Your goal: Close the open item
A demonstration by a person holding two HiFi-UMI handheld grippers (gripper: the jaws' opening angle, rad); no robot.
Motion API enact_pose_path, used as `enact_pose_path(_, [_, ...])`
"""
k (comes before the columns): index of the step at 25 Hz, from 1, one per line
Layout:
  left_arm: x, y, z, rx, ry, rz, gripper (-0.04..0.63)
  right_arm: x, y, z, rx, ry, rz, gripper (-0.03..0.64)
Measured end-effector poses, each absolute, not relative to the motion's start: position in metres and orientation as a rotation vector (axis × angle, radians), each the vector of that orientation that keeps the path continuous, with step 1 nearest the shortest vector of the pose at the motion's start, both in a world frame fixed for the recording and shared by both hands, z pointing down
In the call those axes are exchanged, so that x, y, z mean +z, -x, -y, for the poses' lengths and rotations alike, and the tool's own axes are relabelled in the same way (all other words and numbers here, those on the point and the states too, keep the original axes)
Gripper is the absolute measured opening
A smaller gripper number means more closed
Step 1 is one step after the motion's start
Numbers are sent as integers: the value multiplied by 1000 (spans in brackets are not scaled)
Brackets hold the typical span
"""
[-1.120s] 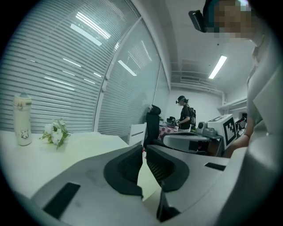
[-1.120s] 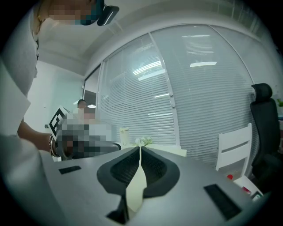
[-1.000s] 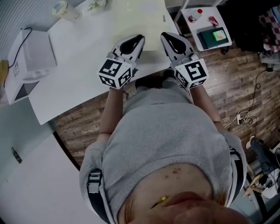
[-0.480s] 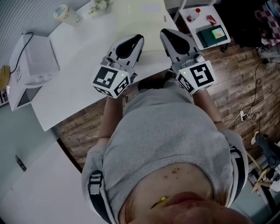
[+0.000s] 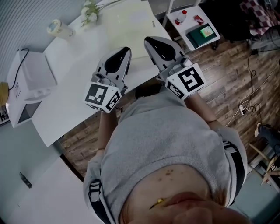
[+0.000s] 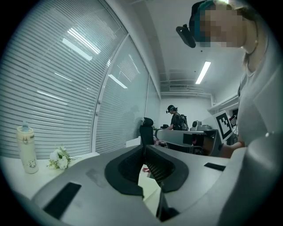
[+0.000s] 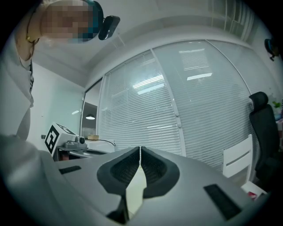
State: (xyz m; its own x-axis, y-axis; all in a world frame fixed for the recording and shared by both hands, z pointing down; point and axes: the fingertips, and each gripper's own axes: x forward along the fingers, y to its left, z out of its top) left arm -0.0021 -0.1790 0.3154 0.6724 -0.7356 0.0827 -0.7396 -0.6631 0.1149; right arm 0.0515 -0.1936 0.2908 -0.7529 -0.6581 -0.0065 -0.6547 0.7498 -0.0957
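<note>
Both grippers hang over the near edge of the white table [image 5: 74,94], in front of the person's grey shirt. My left gripper [image 5: 126,50] is shut with nothing between its jaws, and its tips [image 6: 144,148] meet. My right gripper [image 5: 149,40] is also shut and holds nothing, its pads touching at the front [image 7: 140,149]. A white box-like device [image 5: 29,81] with a black cable sits at the table's left end, well away from both grippers. Which of its parts stands open I cannot tell.
A tape roll [image 5: 56,28] and white flowers [image 5: 89,11] lie at the table's far side; a pale bottle [image 6: 26,148] stands near the flowers [image 6: 59,159]. A small side table [image 5: 192,26] holds a bottle and a green item. Cables lie on the wooden floor [image 5: 245,87]. A person [image 6: 177,119] stands far off.
The head view has swung, so table and grippers now sit further left in it. The left gripper has come slightly back toward the body. Both stay shut.
</note>
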Motion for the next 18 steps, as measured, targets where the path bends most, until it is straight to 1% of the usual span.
enact_pose_path(18, [296,31,168,-2,-2777,1260,21,272,-20,178,-82,1009,-2904,67])
